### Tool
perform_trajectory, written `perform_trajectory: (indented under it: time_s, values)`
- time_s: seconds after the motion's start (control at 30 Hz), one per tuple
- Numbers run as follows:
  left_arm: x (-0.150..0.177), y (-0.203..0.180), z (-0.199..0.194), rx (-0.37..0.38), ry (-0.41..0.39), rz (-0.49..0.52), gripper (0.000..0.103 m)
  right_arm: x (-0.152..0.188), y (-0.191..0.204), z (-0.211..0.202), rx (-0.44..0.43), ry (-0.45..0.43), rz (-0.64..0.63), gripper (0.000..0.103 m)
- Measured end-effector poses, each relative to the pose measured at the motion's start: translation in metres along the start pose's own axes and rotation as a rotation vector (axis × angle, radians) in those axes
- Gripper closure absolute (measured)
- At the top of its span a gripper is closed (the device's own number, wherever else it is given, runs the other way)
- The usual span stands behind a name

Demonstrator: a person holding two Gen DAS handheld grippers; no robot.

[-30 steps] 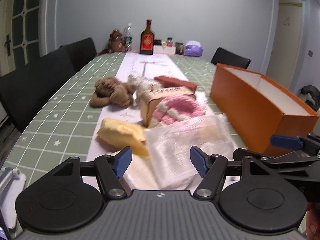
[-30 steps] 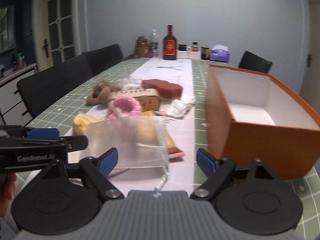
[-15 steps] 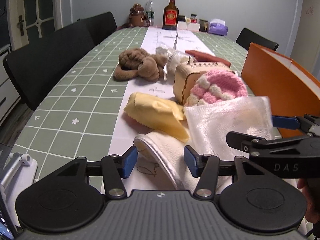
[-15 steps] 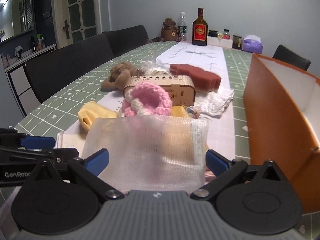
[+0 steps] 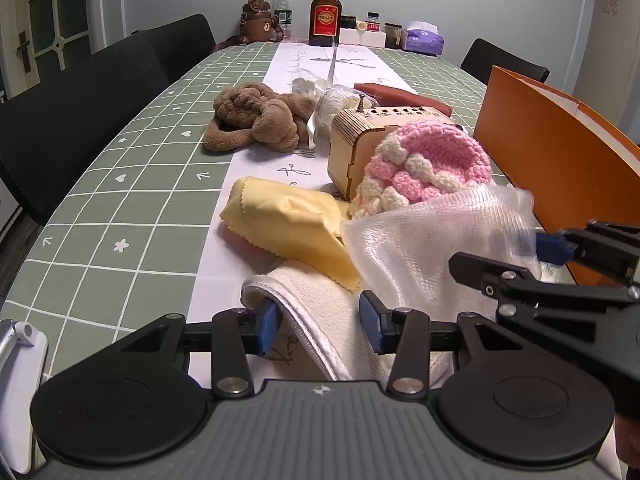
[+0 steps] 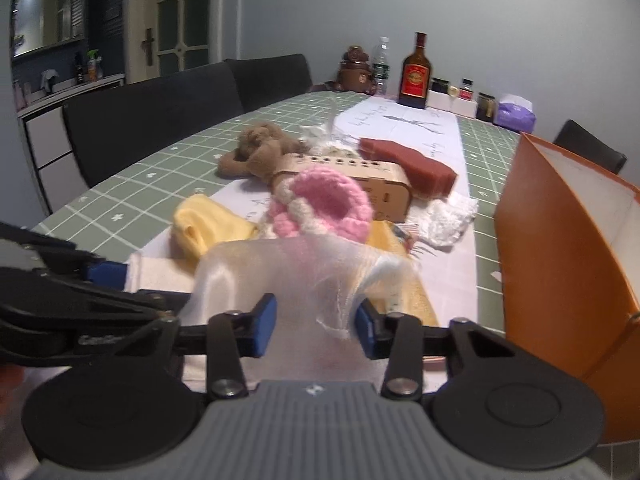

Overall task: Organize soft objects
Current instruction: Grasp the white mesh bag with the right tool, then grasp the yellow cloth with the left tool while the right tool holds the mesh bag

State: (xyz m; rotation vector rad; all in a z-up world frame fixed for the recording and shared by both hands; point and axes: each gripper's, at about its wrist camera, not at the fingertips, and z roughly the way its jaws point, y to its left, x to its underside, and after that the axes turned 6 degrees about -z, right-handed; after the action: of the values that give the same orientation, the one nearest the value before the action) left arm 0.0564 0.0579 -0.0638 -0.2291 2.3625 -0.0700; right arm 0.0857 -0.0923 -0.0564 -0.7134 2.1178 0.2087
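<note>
the right tool (image 6: 316, 322) has its 2 blue pads apart with the sheer mesh bag (image 6: 288, 276) bunched between them; whether they pinch it cannot be told. the left tool (image 5: 318, 324) is open around the folded edge of a white towel (image 5: 316, 312) near the desk's (image 5: 120, 184) front edge. a pink knitted hat (image 5: 428, 164) leans on a wooden box (image 5: 360, 140), beside a yellow cloth (image 5: 288, 220) and the orange box (image 6: 568, 240).

The mesh bag (image 6: 288, 276) is sheer, shiny gauze. The pink-and-cream hat (image 5: 428, 164) is chunky knit yarn. The yellow cloth (image 5: 288, 224) looks smooth and matt, the white towel (image 5: 320, 312) nubbly with a satin-like hem. The slotted box (image 5: 360, 140) is pale bare wood, the brown toy (image 5: 260, 120) plush.
</note>
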Motion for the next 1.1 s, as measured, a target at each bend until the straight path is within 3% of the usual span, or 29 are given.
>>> perform_trajectory:
  time_s: [0.03, 0.13, 0.23, 0.3, 0.37, 0.47, 0.57, 0.73, 0.9, 1.0, 1.1]
  values:
    - [0.0, 0.0, 0.0, 0.0, 0.0, 0.001, 0.051, 0.001, 0.002, 0.0, -0.003, 0.002, -0.005, 0.093]
    - [-0.001, -0.001, -0.001, -0.002, 0.001, 0.009, 0.051, 0.002, 0.001, -0.002, -0.03, 0.005, 0.014, 0.101]
    - [-0.004, -0.004, -0.007, 0.001, -0.019, 0.03, 0.047, 0.001, -0.006, -0.012, -0.021, -0.02, 0.036, 0.103]
    - [-0.008, -0.004, -0.013, 0.013, -0.052, 0.039, 0.033, -0.003, -0.014, -0.022, 0.001, -0.045, 0.056, 0.103]
    - [-0.013, -0.003, -0.018, 0.037, -0.079, 0.04, 0.03, -0.007, -0.024, -0.032, 0.032, -0.078, 0.082, 0.103]
    - [-0.022, -0.003, -0.017, 0.028, -0.116, 0.055, 0.019, -0.013, -0.037, -0.042, 0.089, -0.115, 0.095, 0.103]
    - [-0.031, -0.001, -0.018, 0.003, -0.151, 0.052, 0.016, -0.017, -0.044, -0.041, 0.159, -0.128, 0.073, 0.103]
    - [-0.048, 0.009, 0.001, -0.019, -0.122, 0.008, 0.014, -0.015, -0.048, -0.031, 0.132, -0.108, 0.085, 0.103]
    - [-0.052, 0.02, 0.034, -0.003, -0.041, -0.07, 0.033, -0.012, -0.041, -0.022, 0.106, -0.089, 0.069, 0.103]
    - [-0.049, 0.019, 0.041, -0.022, -0.039, -0.058, 0.05, -0.01, -0.039, -0.018, 0.104, -0.078, 0.056, 0.103]
    - [-0.047, 0.02, 0.039, -0.013, -0.055, -0.059, 0.057, -0.008, -0.04, -0.019, 0.112, -0.079, 0.071, 0.103]
